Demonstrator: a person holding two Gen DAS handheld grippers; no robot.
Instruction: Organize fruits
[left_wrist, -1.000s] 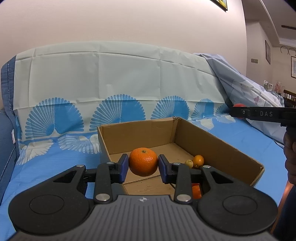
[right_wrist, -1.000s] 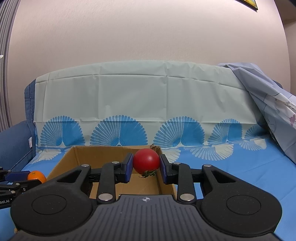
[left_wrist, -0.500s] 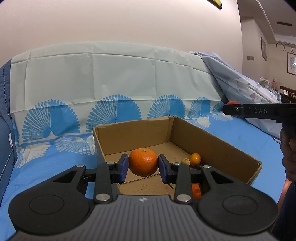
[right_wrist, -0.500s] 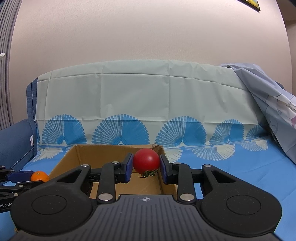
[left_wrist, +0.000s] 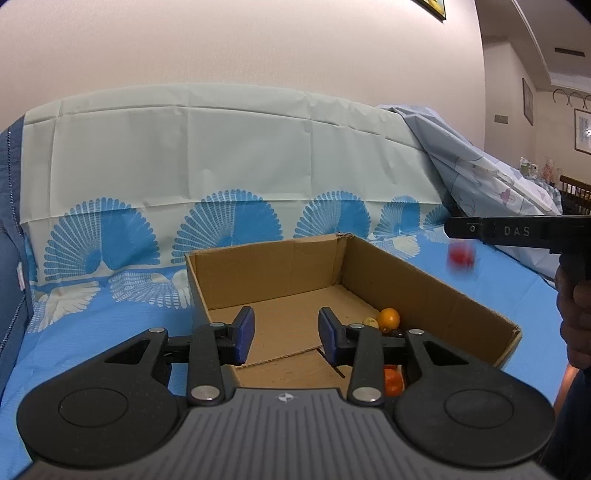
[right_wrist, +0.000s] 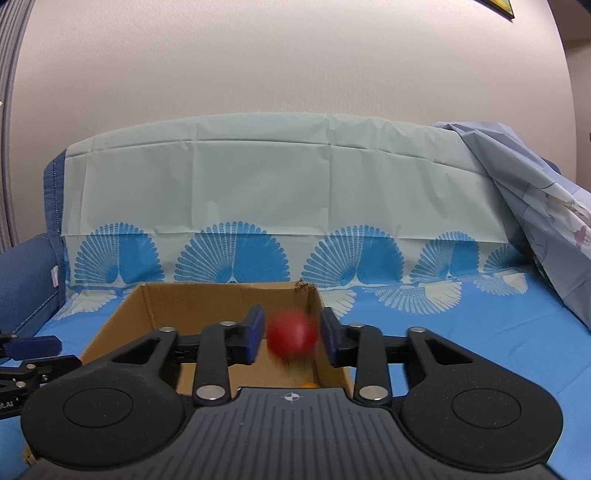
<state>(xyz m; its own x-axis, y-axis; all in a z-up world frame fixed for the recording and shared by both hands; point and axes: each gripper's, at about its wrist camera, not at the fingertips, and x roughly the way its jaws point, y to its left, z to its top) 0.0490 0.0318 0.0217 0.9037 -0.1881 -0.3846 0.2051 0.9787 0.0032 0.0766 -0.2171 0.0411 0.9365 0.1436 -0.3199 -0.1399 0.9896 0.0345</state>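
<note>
An open cardboard box (left_wrist: 424, 284) sits on the blue bedcover. My left gripper (left_wrist: 286, 334) is open and empty above the box's near edge. Inside the box lie a small orange fruit (left_wrist: 388, 318), a yellowish fruit (left_wrist: 371, 322) and an orange (left_wrist: 392, 381) partly hidden behind my right finger. My right gripper (right_wrist: 291, 336) is open over the box (right_wrist: 147, 306); a blurred red tomato (right_wrist: 291, 336) is falling between its jaws. It also shows in the left wrist view (left_wrist: 460, 256), below the right gripper (left_wrist: 517, 232).
A pale sheet with blue fan prints (left_wrist: 221, 166) covers the backrest behind the box. A rumpled light-blue quilt (left_wrist: 498, 177) lies at the right. The left gripper's side (right_wrist: 33, 347) shows at the right wrist view's left edge.
Both grippers opened. The orange left my left jaws and is out of sight between them. The tomato left my right jaws and is dropping toward the box.
</note>
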